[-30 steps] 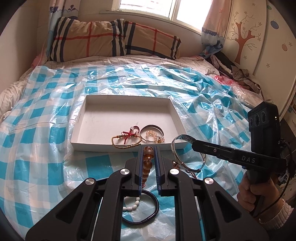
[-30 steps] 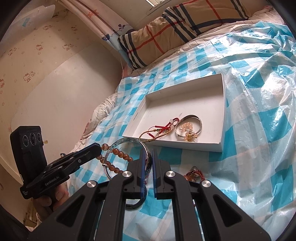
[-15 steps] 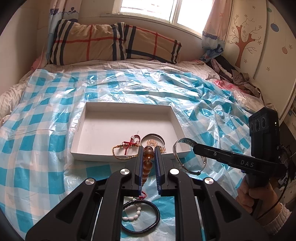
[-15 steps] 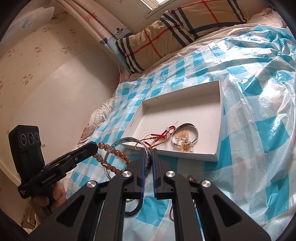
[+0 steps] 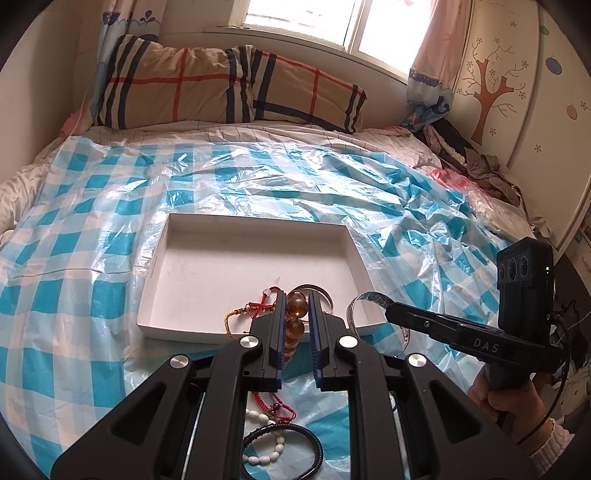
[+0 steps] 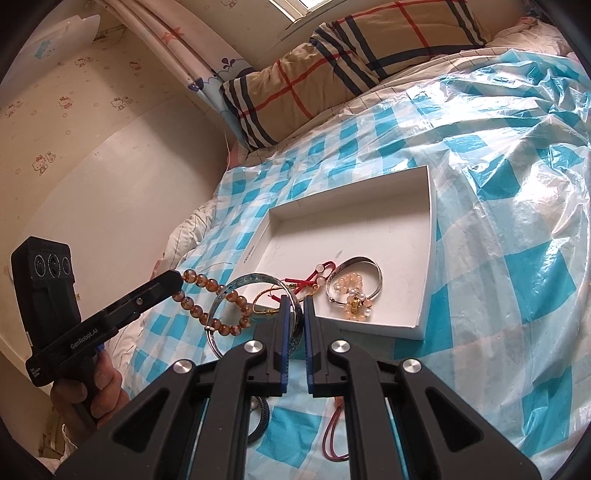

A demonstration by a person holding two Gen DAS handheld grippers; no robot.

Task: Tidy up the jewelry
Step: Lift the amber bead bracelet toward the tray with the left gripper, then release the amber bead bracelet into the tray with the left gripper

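On the bed [image 5: 110, 177], covered with a blue-and-white checked plastic sheet [image 6: 517, 184], a shallow white tray [image 5: 192, 266] lies near the middle. Most of its floor is bare; only the near right corner holds a red-and-gold cord bracelet [image 6: 314, 277] and, touching it, a silver bangle [image 6: 365, 266] with a pale bead string [image 6: 352, 295] lying inside the ring. The left hand-held gripper [image 5: 297, 321] hangs just above the tray's near wall, its fingers closed on an amber bead bracelet [image 6: 218, 295] whose loop droops below the tips, outside the tray. The right hand-held gripper [image 6: 293, 321], just to its right, pinches a patterned silver-blue bangle [image 6: 236, 291] by the rim, the ring standing over the tray's near right corner; in the right wrist view the bangle and the bead loop overlap, though whether they touch cannot be told. On the sheet toward the near edge of the bed lie a white bead string [image 5: 266, 446], a dark cord bracelet [image 5: 314, 443] and a red cord bracelet [image 5: 273, 406]. Plaid pillows [image 5: 221, 88] line the far edge under the window [image 5: 306, 22], and crumpled clothes [image 5: 476, 162] are heaped at the far right corner.
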